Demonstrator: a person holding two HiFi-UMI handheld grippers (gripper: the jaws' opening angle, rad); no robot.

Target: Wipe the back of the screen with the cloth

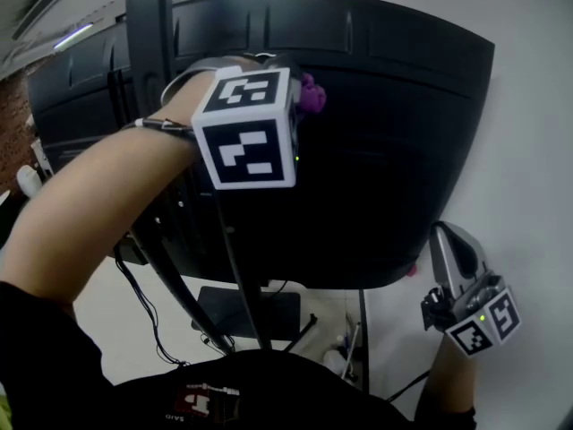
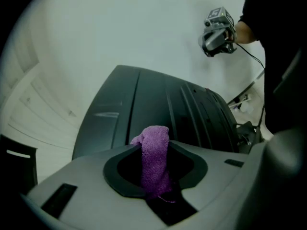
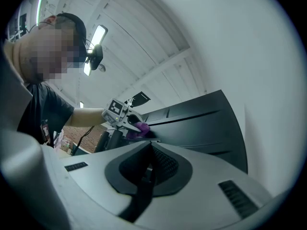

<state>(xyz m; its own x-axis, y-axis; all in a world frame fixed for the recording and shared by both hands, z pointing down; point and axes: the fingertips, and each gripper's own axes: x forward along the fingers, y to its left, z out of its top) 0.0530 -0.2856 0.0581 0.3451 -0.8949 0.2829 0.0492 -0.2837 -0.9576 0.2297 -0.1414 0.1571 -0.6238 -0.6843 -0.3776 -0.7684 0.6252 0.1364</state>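
Left forearm reaches from the lower left up to upper centre of the head view, left gripper clamped on the purple cloth. Right gripper hangs at lower right, pointing upward, jaws together and empty.

The place looks like an office or a workroom. A large black screen stands on a dark stand base against a plain white wall at three o'clock. Loose cables trail at seven o'clock. Strip lights run along a white panelled ceiling, and a brick wall shows at nine o'clock.
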